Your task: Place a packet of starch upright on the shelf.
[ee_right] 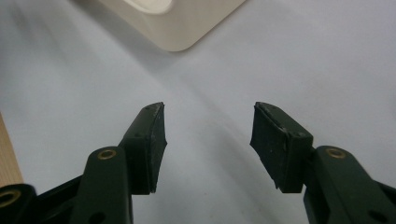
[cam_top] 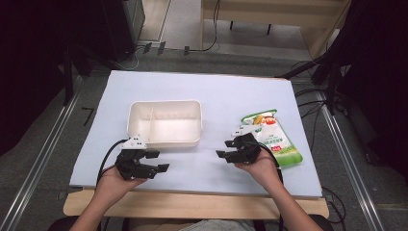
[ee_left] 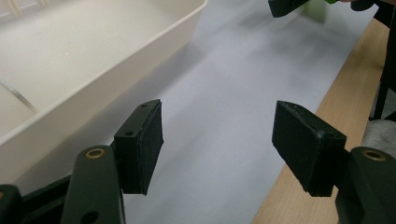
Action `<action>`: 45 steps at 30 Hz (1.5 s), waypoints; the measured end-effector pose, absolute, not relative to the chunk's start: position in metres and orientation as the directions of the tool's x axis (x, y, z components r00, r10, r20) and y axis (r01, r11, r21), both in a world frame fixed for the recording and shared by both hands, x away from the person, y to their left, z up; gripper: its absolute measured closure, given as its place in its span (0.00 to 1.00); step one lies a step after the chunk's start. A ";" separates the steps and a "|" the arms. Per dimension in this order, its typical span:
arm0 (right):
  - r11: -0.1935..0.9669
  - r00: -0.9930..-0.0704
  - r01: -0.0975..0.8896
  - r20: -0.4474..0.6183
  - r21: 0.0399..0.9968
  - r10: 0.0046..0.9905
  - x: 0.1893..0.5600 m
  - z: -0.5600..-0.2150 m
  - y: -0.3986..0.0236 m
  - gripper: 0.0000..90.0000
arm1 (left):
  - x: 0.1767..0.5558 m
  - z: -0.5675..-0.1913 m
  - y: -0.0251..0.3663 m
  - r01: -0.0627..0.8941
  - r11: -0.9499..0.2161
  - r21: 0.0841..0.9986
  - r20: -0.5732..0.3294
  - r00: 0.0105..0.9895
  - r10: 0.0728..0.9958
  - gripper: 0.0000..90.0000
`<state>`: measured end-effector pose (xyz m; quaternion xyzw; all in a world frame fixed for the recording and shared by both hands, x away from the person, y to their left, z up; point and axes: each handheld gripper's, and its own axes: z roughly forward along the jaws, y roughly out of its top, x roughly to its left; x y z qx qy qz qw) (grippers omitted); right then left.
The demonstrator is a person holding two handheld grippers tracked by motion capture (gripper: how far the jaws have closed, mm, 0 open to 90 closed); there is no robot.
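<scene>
A cream two-compartment tray (cam_top: 164,140) sits on the pale sheet in the middle of the table; its wall (ee_left: 93,88) and one corner (ee_right: 177,35) show close up in the gripper views. A green and white snack packet (cam_top: 281,144) lies flat at the right. My left gripper (cam_top: 159,161) rests just in front of the tray's near left corner, jaws open and empty (ee_left: 217,144). My right gripper (cam_top: 225,148) lies between tray and packet, pointing left, open with only the sheet between its pads (ee_right: 208,140).
The pale sheet (cam_top: 216,96) covers most of the wooden tabletop, whose bare near edge (cam_top: 192,204) runs in front of both hands. Cables and dark stands (cam_top: 332,77) crowd the floor at the right, and metal rails (cam_top: 43,154) flank the table.
</scene>
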<state>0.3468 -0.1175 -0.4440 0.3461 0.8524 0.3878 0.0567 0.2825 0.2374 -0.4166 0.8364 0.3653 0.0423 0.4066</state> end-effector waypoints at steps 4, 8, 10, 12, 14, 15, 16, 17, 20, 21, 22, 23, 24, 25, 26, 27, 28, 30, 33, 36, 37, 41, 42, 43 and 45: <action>0.454 -0.754 0.544 0.175 0.706 0.633 0.348 -0.444 -0.120 0.55 | 0.283 -0.417 0.237 0.576 -0.404 0.710 -0.225 0.730 0.645 0.38; 0.446 -0.742 0.554 0.175 0.703 0.647 0.349 -0.444 -0.123 0.56 | 0.283 -0.417 0.237 0.577 -0.403 0.711 -0.227 0.730 0.645 0.38; 0.445 -0.739 0.557 0.174 0.701 0.651 0.351 -0.443 -0.126 0.58 | 0.283 -0.416 0.238 0.576 -0.401 0.712 -0.227 0.730 0.645 0.38; 0.443 -0.732 0.560 0.167 0.700 0.661 0.351 -0.443 -0.130 0.59 | 0.283 -0.416 0.238 0.576 -0.403 0.711 -0.227 0.731 0.644 0.38; 0.437 -0.727 0.564 0.171 0.701 0.665 0.351 -0.442 -0.135 0.63 | 0.283 -0.416 0.238 0.575 -0.403 0.712 -0.226 0.731 0.644 0.38; 0.430 -0.723 0.570 0.178 0.700 0.668 0.351 -0.442 -0.137 0.65 | 0.283 -0.416 0.237 0.575 -0.401 0.713 -0.227 0.731 0.644 0.38; 0.424 -0.719 0.578 0.189 0.697 0.669 0.351 -0.442 -0.141 0.69 | 0.284 -0.416 0.237 0.574 -0.400 0.714 -0.227 0.732 0.643 0.38; 0.424 -0.719 0.578 0.189 0.697 0.669 0.351 -0.442 -0.141 0.69 | 0.284 -0.416 0.237 0.574 -0.400 0.715 -0.231 0.733 0.640 0.38; 0.411 -0.698 0.593 0.186 0.693 0.692 0.351 -0.441 -0.150 0.74 | 0.285 -0.415 0.237 0.575 -0.397 0.715 -0.229 0.730 0.644 0.38; 0.411 -0.698 0.593 0.186 0.693 0.692 0.351 -0.441 -0.150 0.74 | 0.285 -0.415 0.237 0.575 -0.399 0.714 -0.228 0.730 0.644 0.38; 0.409 -0.696 0.592 0.184 0.694 0.694 0.351 -0.441 -0.153 0.76 | 0.286 -0.415 0.236 0.573 -0.398 0.716 -0.228 0.731 0.643 0.38; 0.402 -0.690 0.601 0.196 0.691 0.697 0.352 -0.441 -0.155 0.79 | 0.287 -0.415 0.236 0.572 -0.400 0.716 -0.229 0.734 0.639 0.38; 0.396 -0.682 0.613 0.205 0.683 0.702 0.352 -0.442 -0.157 0.83 | 0.287 -0.415 0.235 0.572 -0.403 0.714 -0.226 0.734 0.641 0.38; 0.393 -0.670 0.628 0.211 0.671 0.712 0.352 -0.443 -0.158 0.86 | 0.288 -0.415 0.235 0.568 -0.402 0.718 -0.228 0.738 0.635 0.38; 0.392 -0.664 0.637 0.214 0.664 0.716 0.353 -0.444 -0.160 0.90 | 0.288 -0.415 0.234 0.568 -0.405 0.716 -0.227 0.738 0.635 0.38; 0.391 -0.650 0.654 0.217 0.647 0.728 0.354 -0.448 -0.163 0.96 | 0.289 -0.415 0.232 0.566 -0.406 0.717 -0.231 0.743 0.629 0.38; 0.391 -0.650 0.654 0.217 0.647 0.728 0.354 -0.448 -0.163 0.96 | 0.289 -0.415 0.232 0.566 -0.406 0.717 -0.231 0.743 0.629 0.38; 0.387 -0.630 0.679 0.224 0.624 0.744 0.356 -0.452 -0.166 1.00 | 0.290 -0.415 0.232 0.564 -0.413 0.715 -0.228 0.747 0.624 0.38; 0.380 -0.598 0.711 0.223 0.592 0.770 0.358 -0.456 -0.174 1.00 | 0.292 -0.414 0.230 0.560 -0.418 0.715 -0.227 0.752 0.619 0.38; 0.388 -0.590 0.712 0.198 0.585 0.783 0.359 -0.459 -0.178 1.00 | 0.293 -0.414 0.229 0.558 -0.415 0.719 -0.230 0.754 0.615 0.38; 0.386 -0.576 0.722 0.190 0.574 0.795 0.360 -0.460 -0.182 1.00 | 0.294 -0.414 0.227 0.556 -0.417 0.719 -0.229 0.756 0.614 0.38; 0.380 -0.565 0.731 0.191 0.567 0.803 0.360 -0.461 -0.188 1.00 | 0.295 -0.414 0.226 0.553 -0.425 0.716 -0.224 0.759 0.611 0.38; 0.380 -0.564 0.731 0.189 0.567 0.804 0.360 -0.461 -0.188 1.00 | 0.295 -0.414 0.226 0.552 -0.427 0.716 -0.226 0.762 0.606 0.38; 0.385 -0.563 0.732 0.181 0.562 0.806 0.359 -0.461 -0.188 1.00 | 0.295 -0.414 0.226 0.552 -0.428 0.716 -0.226 0.763 0.606 0.38; 0.404 -0.569 0.727 0.158 0.555 0.807 0.359 -0.462 -0.188 1.00 | 0.295 -0.414 0.225 0.553 -0.424 0.717 -0.229 0.762 0.606 0.38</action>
